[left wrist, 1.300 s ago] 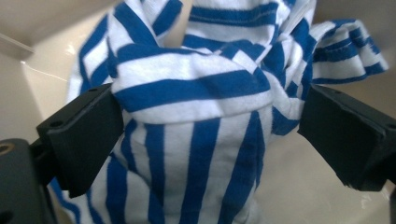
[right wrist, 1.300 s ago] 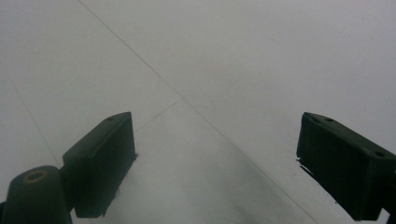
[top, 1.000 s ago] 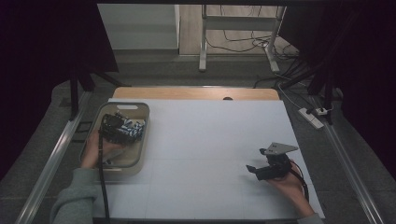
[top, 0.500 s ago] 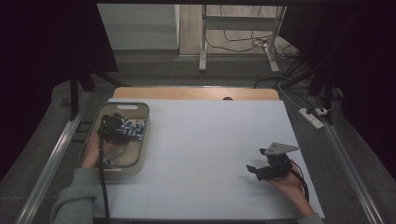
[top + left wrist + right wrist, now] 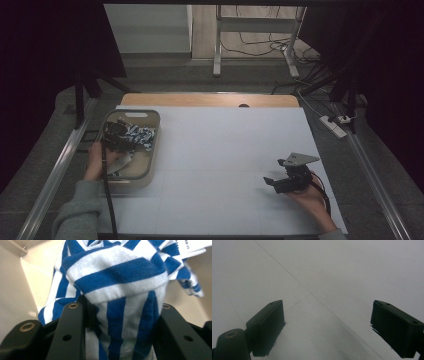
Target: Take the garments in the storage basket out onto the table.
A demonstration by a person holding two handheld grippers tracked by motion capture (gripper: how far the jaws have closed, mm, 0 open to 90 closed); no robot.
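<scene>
In the bin (image 5: 152, 150) at nine o'clock on the worktop (image 5: 225, 150), the left claw (image 5: 117, 322) had just clenched on the striped cloth (image 5: 117, 282). The right claw (image 5: 327, 330), at four o'clock, stood released.

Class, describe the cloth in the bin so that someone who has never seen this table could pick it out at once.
Start at the white table top and go to its left edge, where a beige bin sits. Inside it lies a crumpled cloth, with the left tool shut on a fold of it. Its blue and white stripes set it apart from the plain beige bin around it.
</scene>
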